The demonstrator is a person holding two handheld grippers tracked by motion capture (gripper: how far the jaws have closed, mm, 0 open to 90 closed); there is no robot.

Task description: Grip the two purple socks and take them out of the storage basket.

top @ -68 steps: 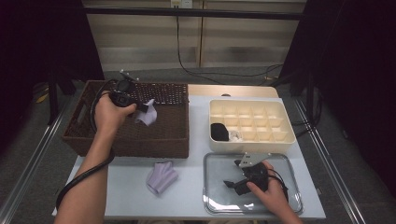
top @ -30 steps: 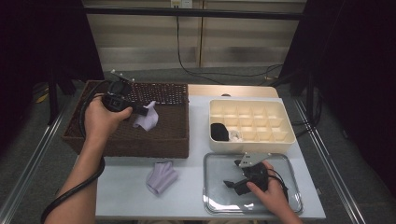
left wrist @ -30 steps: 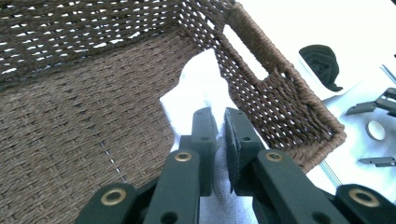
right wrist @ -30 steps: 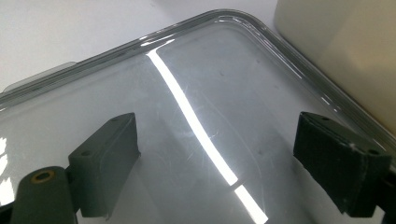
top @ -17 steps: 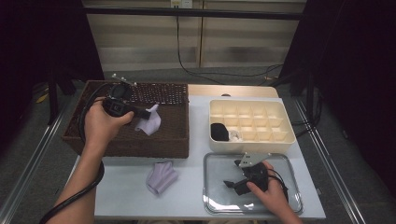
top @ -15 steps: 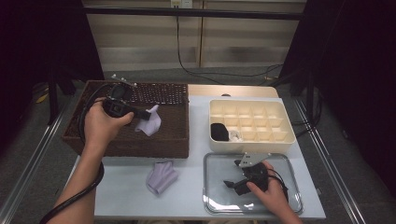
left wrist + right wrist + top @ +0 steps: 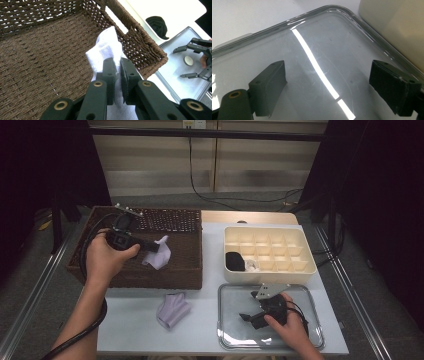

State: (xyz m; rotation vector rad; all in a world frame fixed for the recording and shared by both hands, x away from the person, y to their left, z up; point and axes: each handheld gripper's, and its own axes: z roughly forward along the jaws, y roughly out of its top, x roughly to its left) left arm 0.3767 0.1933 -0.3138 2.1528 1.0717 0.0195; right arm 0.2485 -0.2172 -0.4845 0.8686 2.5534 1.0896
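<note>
Holding a white cloth (image 7: pixel 105 47), the left gripper (image 7: pixel 150 246) has its jaws closed on a fold of the fabric, the rest of the cloth hanging off the jaw tips over the interior of the dark wicker basket (image 7: pixel 95 275), near the basket's right wall. Change noted: across the last two seconds the left hand (image 7: pixel 102 260) has carried the cloth from the far part of the basket toward its near side, lower in the high view, grip unchanged; judged as a lift-out in progress, the cloth not yet clear of the basket. Second cloth, pale lilac (image 7: pixel 171 309), lies crumpled on the white desk (image 7: pixel 130 330) just in front of the basket and has kept its place, suggesting items are being taken out one by one. Right gripper (image 7: pixel 248 317), jaws spread wide and gripping nothing, rests on the clear plastic tray (image 7: pixel 235 340), unmoved; the right hand (image 7: pixel 290 327) holds it there. Cream compartment box (image 7: pixel 300 265) behind the tray holds a black rolled item (image 7: pixel 234 261) in a near-left cell, a small white item beside it. Brands, labels, writing: none legible on the cloths, basket, tray, box or grippers.
</note>
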